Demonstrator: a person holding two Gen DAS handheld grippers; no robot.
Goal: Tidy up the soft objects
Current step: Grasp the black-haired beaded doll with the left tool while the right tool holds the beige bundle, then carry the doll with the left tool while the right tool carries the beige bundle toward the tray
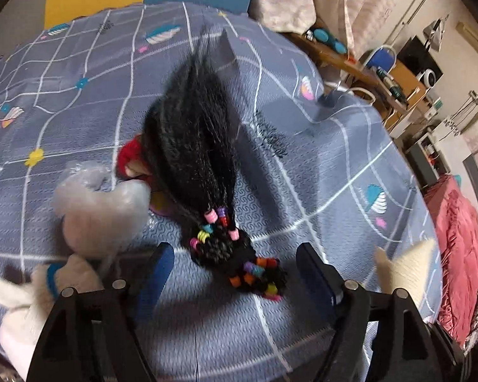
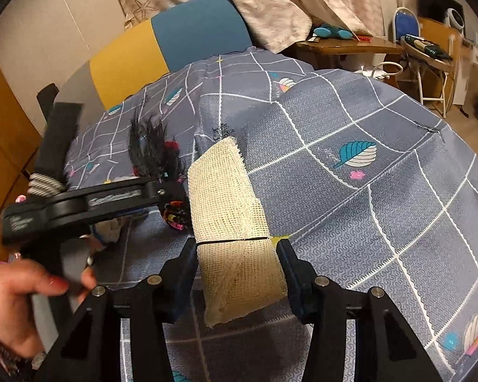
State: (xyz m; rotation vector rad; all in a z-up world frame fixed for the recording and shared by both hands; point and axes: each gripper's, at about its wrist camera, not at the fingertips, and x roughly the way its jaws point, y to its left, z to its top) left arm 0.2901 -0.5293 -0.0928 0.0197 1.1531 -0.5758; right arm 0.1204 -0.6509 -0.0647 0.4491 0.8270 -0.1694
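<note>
The left hand-held gripper (image 1: 235, 273) stands wide, its blue pads apart at the bottom of the left wrist view, with nothing pressed between them. Just above the gap lies a black braided hairpiece (image 1: 191, 146) with coloured beads (image 1: 216, 222) at its lower end, stretched up the middle of the frame on the grey-blue checked bedspread (image 1: 350, 165). A red soft item (image 1: 130, 152) shows at the hairpiece's left edge, partly hidden under it. At the lower left are a blurred clear plastic bag (image 1: 102, 203) and a white plush toy (image 1: 25, 302).

The right hand-held gripper (image 2: 237, 273) is clamped on a cream gauze roll (image 2: 229, 216), one pad against each side of it, in the lower middle of the right wrist view. A thin dark band rings the roll level with the pads. The roll tilts up and leftward over the bedspread (image 2: 382, 210). At the left of that frame a hand (image 2: 19, 305) grips the handle of the left hand-held gripper (image 2: 86, 207), whose tip is beside the hairpiece (image 2: 153, 149).
</note>
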